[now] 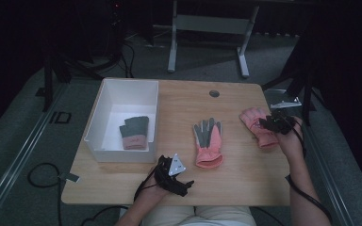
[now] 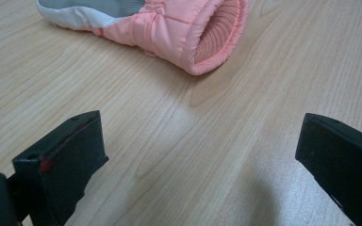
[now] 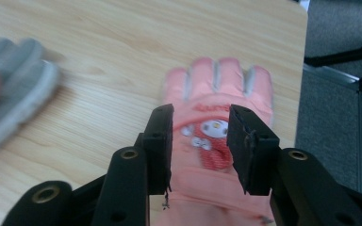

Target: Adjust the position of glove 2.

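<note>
Two grippers: left gripper (image 1: 187,182) wide open, idle; right gripper (image 3: 200,141) half-closed astride pink glove (image 3: 217,122), shallow pinch risks slipping.

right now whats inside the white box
One folded glove, grey fingers and pink cuff, lies on the floor of the white box near its right wall. Anything beneath the glove is covered, and the near wall hides a strip of floor.

text: red lettering on pink glove (image 3: 219,117) back, blurred | readable: none
</note>
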Available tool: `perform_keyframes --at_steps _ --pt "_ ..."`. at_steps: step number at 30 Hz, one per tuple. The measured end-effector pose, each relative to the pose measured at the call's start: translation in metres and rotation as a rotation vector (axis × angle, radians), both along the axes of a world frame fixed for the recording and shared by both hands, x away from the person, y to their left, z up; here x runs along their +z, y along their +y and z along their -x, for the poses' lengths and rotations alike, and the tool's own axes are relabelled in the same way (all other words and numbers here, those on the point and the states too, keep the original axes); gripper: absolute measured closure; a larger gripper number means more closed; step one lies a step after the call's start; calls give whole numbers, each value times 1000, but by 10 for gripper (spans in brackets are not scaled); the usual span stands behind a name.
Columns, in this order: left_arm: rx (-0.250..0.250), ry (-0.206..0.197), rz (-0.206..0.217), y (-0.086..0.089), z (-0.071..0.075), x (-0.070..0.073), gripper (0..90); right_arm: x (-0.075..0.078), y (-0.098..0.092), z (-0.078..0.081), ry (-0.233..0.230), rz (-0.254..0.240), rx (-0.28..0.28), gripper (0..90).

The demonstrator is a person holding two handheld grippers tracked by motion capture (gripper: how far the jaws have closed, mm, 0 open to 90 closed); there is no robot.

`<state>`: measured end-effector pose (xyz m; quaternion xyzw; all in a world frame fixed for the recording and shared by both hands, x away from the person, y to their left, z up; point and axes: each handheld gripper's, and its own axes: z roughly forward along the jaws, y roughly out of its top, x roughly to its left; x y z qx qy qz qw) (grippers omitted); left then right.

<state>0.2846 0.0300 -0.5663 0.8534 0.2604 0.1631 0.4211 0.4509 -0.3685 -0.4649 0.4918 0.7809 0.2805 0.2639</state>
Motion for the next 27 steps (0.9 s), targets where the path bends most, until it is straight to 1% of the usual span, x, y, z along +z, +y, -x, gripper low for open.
perform_keyframes --at_steps 1,3,4,5,8,11,15,17,18,19,21,23,24,25,26,27 --pt "1 -1 -2 0 0 0 14 -2 -3 -4 11 10 -2 603" --pt "2 0 -2 0 0 0 14 -7 -7 -13 46 54 -19 596" --pt "2 1 -3 -1 0 0 14 -9 -9 -16 67 59 -22 585" --pt "1 2 -5 -1 0 0 14 -11 -9 -20 75 56 -14 572" --pt "1 2 -3 -1 0 -1 14 -16 -8 -28 82 54 16 547" --pt "3 4 -3 -1 0 -1 14 -24 -7 -35 97 71 29 536" --pt "1 5 -1 0 1 -1 14 -36 -8 -41 119 96 17 514" --pt "1 6 0 0 1 -1 14 -41 -8 -42 128 108 24 494" --pt "1 6 0 0 1 -1 14 -41 -8 -42 128 108 24 494" --pt "1 6 -1 0 1 -1 14 -47 -7 -43 138 140 30 490" --pt "1 6 -2 -1 1 -1 14 -52 -8 -46 154 132 32 519" --pt "1 4 -4 -1 1 -1 14 -55 -7 -47 160 131 37 580" --pt "1 4 -4 -1 1 -1 14 -55 -7 -47 160 131 37 580" --pt "0 4 -6 -1 1 -1 14 -55 -7 -48 163 123 33 617" --pt "0 4 -5 -1 1 -1 14 -56 -7 -48 167 110 25 702" --pt "0 3 -4 -1 1 -1 14 -56 -7 -48 159 104 14 740"
